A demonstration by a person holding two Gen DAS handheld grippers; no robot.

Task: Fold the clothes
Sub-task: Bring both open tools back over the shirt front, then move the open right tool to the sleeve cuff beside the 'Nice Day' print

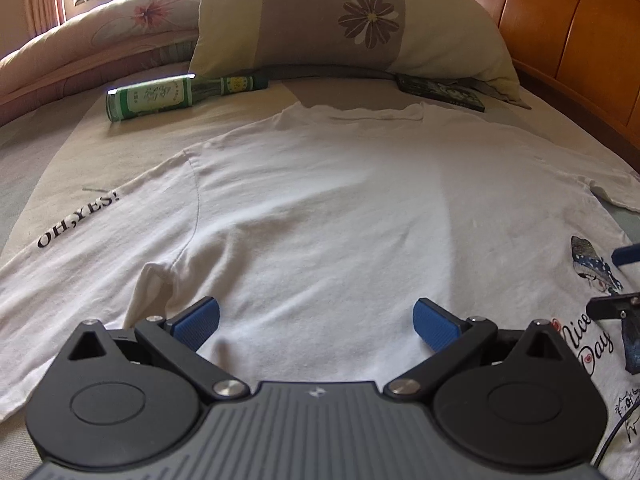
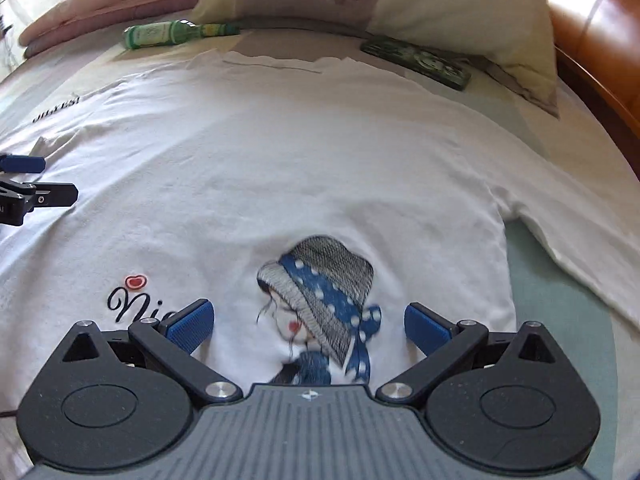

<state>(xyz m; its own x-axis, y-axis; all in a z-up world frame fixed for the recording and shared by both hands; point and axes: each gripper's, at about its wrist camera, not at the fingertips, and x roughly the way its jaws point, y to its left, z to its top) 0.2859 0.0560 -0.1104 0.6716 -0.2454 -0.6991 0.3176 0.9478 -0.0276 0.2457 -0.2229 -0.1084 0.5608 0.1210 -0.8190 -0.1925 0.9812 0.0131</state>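
A white long-sleeved shirt [image 1: 340, 200] lies spread flat on the bed, its collar toward the pillow. One sleeve carries the words "OH,YES!" at the left. The chest print of a girl in a blue-dotted hat [image 2: 320, 300] sits beside the script "Nice Day". My left gripper [image 1: 316, 322] hovers open just above the shirt's plain left half, near the armpit seam. Over the hat print my right gripper [image 2: 308, 324] stands open with nothing between its blue pads. Each gripper shows at the edge of the other's view.
A green bottle [image 1: 160, 96] lies on the bed beyond the shirt's left shoulder. A dark flat box [image 1: 440, 92] rests by the floral pillow [image 1: 352, 16]. A wooden headboard [image 1: 560, 32] runs along the right, and a folded quilt [image 1: 80, 48] lies at the far left.
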